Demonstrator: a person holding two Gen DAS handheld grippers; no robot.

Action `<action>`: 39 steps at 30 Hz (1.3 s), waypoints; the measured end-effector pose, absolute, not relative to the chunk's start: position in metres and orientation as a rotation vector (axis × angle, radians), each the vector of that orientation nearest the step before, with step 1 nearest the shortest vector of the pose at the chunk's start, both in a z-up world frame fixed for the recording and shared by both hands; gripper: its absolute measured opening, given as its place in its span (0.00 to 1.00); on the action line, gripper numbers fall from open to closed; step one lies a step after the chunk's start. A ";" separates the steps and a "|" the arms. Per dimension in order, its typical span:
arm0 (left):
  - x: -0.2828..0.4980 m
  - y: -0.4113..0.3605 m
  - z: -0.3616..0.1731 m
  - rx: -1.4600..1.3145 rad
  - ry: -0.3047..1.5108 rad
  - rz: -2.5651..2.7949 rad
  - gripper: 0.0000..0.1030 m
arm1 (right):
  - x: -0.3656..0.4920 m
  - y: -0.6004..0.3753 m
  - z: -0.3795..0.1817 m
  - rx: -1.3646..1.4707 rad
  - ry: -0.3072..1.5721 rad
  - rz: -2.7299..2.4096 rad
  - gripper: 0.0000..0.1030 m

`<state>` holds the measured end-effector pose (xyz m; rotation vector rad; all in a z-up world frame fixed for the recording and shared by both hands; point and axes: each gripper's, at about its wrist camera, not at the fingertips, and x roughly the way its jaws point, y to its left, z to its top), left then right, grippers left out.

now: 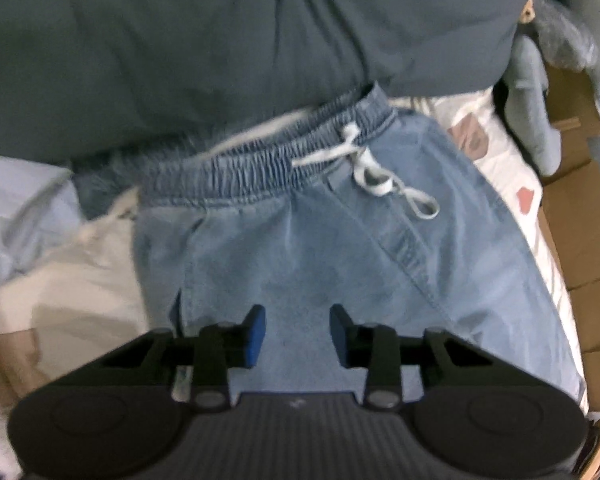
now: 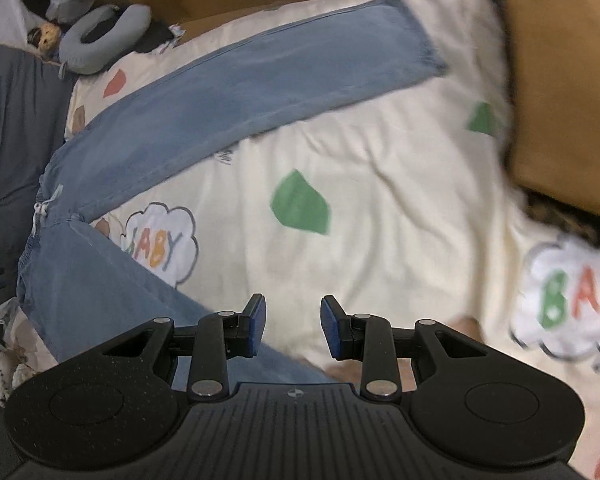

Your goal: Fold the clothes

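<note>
1. The left hand-held gripper (image 1: pixel 297 334) is seen with its blue pads spread apart; nothing is pinched, only denim showing in the gap below.
2. Directly beneath and ahead of it, the light blue jeans (image 1: pixel 308 240) are laid out, hip area nearest the pads.
3. Further ahead, the elasticated waistband (image 1: pixel 260 168) is crossed by a white drawstring (image 1: pixel 364 168), tied in a loose bow ahead and to the right.
4. Beyond the waistband, a dark grey-blue duvet (image 1: pixel 220 32) is heaped.
5. The right hand-held gripper (image 2: pixel 293 326) is likewise held with pads parted, nothing clamped between them.
6. Under its left pad, one trouser leg (image 2: pixel 100 292) is crossed; the other leg (image 2: pixel 260 76) is stretched away ahead, its hem far ahead to the right.
7. Everything is carried by a cream bed sheet (image 2: pixel 380 208) printed with green patches and "BABY" clouds.
8. Far ahead to the left, a grey neck pillow (image 2: pixel 100 36) is noted.
</note>
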<state>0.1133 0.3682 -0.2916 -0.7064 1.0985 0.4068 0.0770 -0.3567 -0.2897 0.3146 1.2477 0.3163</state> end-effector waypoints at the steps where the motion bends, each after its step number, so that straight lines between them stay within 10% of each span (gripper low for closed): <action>1: 0.116 0.369 -0.299 -0.704 1.106 0.399 0.35 | 0.082 -0.349 -0.292 0.304 1.250 0.321 0.34; 22: 0.124 0.378 -0.366 -0.534 1.050 0.502 0.07 | 0.198 -0.258 -0.338 0.128 1.058 0.416 0.35; 39: 0.219 0.346 -0.299 -0.331 0.955 0.301 0.18 | 0.241 -0.262 -0.356 0.224 0.990 0.341 0.35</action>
